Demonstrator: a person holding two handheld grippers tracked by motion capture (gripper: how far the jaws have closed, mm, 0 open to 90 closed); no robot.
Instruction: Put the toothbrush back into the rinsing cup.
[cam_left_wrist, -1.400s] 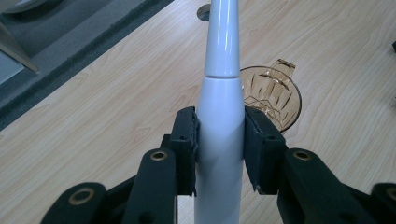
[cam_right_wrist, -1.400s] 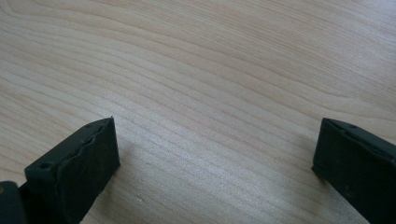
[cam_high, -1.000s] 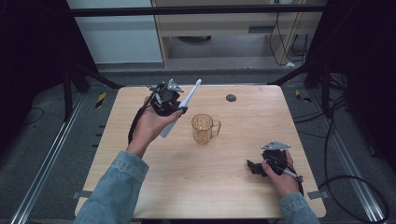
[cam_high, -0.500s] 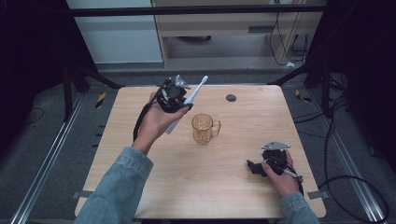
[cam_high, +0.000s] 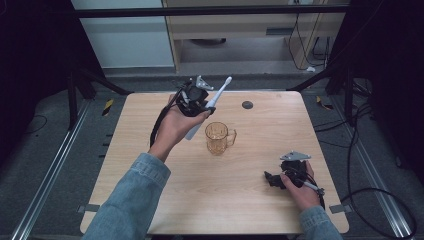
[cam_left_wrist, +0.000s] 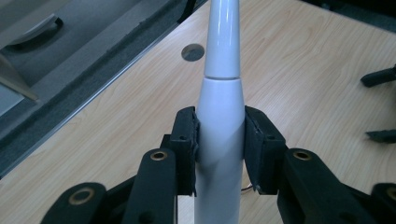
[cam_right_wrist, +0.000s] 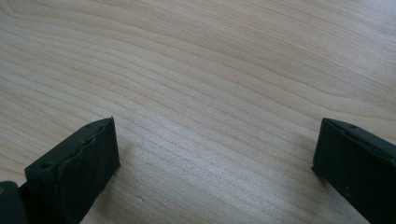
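While the electric toothbrush (cam_left_wrist: 220, 116) is sitting clamped between the pads of the left claw (cam_high: 196, 97), it is hanging above the worktop (cam_high: 150, 135), up and to the left of the amber glass mug (cam_high: 218, 138). Its long axis is slanting, with the slim brush end pointing away from the claw toward the far right edge and the thick handle end reaching back under the hand toward the mug. To drop it in well, the hand is probably needing to bring the handle end over the mug's mouth, tip the brush nearer upright, and lower it before releasing, so the rim is not getting knocked. The right claw (cam_high: 272, 179) is resting low on the worktop with its jaws spread wide, gripping nothing.
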